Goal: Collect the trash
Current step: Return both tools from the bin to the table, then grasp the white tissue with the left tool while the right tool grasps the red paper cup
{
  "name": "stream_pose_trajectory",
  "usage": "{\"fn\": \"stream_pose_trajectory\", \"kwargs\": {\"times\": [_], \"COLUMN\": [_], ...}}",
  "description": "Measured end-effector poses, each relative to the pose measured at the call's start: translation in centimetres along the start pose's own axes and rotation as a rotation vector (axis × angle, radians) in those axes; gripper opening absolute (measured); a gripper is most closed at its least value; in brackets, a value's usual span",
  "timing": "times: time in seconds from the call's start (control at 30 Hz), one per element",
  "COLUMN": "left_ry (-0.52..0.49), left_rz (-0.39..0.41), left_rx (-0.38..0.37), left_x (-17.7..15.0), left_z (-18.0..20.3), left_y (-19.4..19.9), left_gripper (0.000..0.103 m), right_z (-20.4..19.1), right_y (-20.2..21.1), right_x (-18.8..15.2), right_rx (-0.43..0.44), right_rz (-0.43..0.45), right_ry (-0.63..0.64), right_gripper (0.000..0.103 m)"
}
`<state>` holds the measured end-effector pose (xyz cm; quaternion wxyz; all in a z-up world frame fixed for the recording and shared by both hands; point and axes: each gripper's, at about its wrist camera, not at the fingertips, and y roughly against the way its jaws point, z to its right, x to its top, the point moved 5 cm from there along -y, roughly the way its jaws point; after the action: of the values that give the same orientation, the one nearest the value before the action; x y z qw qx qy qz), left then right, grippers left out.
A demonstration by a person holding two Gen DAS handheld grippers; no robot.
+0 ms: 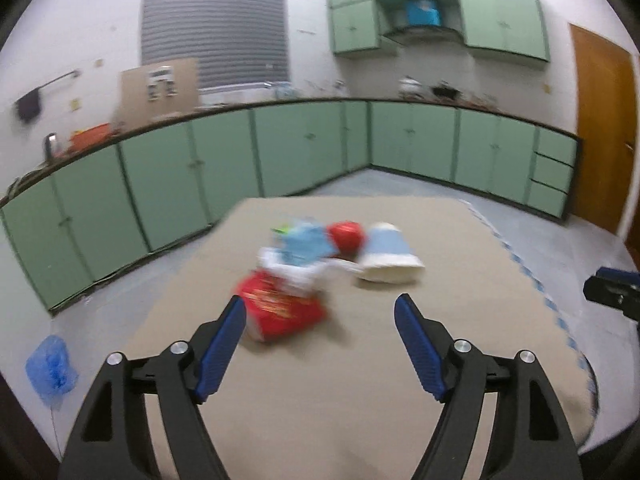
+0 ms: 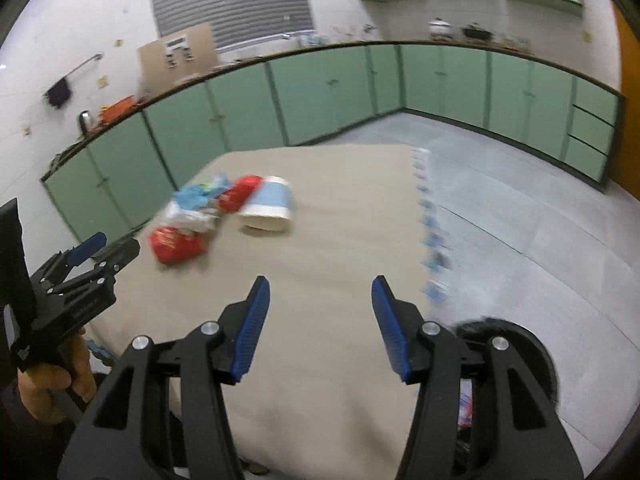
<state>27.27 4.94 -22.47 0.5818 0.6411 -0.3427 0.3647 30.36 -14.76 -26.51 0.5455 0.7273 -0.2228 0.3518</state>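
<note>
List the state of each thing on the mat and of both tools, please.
Red snack bag: lying flat, crumpled.
White and blue cup: tipped on its side.
Blue wrapper: crumpled in the pile.
Left tool: open, holds nothing.
Right tool: open, holds nothing.

You get soft, even indoor light in both views, with no hard shadows and no glare. Motion blur smears the trash pile [image 1: 320,268] at the centre of the left wrist frame and in the left half of the right wrist frame. The green cabinets [image 1: 280,152] bow strongly under fisheye distortion, and black vignetting fills every corner. Only the blue pads [image 2: 252,332] low in the frame look sharp.
</note>
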Motion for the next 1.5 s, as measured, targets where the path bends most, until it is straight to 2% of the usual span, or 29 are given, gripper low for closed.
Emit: {"fn": "stream_pose_trajectory", "kwargs": {"times": [0.13,0.3,0.57,0.63,0.7,0.73,0.77,0.8,0.97,1.23,1.5], "left_ry": [0.024,0.004,-0.083,-0.099,-0.109,-0.108,-0.106,-0.102,-0.07,-0.018,0.087], "left_rz": [0.025,0.039,-0.01,-0.016,-0.031,-0.042,-0.048,-0.053,-0.015,0.056,0.106], "left_rx": [0.012,-0.007,-0.023,-0.017,-0.021,-0.028,-0.036,-0.045,-0.063,-0.035,-0.016], "left_x": [0.4,0.4,0.4,0.3,0.0,-0.1,-0.2,-0.2,0.2,0.9,1.3], "left_z": [-2.1,-1.8,-0.1,0.0,0.0,-0.1,-0.1,-0.2,-0.8,-3.0,-7.3], "left_y": [-1.2,-3.7,-9.4,-10.3,-10.9,-11.2,-11.4,-11.5,-9.8,-5.4,-1.9], "left_gripper": [0.075,0.075,0.068,0.063,0.04,0.034,0.019,0.009,0.005,0.004,0.004], "right_z": [-2.5,-3.5,-3.8,-3.8,-3.7,-3.8,-4.0,-4.1,-4.8,-7.1,-10.1], "right_y": [-2.5,-6.1,-10.3,-11.0,-11.6,-11.8,-11.9,-12.1,-12.1,-11.7,-11.7], "right_x": [1.8,3.9,5.3,5.3,5.3,5.2,5.1,5.0,4.9,5.6,5.0], "right_rx": [0.037,0.059,0.074,0.078,0.078,0.079,0.079,0.078,0.086,0.112,0.138], "right_rz": [0.004,0.003,-0.012,-0.02,-0.026,-0.028,-0.03,-0.033,-0.037,-0.026,-0.046], "right_ry": [0.027,0.032,0.043,0.04,0.037,0.039,0.043,0.047,0.056,0.079,0.099], "right_gripper": [0.052,0.051,0.051,0.051,0.051,0.051,0.051,0.051,0.051,0.051,0.051]}}
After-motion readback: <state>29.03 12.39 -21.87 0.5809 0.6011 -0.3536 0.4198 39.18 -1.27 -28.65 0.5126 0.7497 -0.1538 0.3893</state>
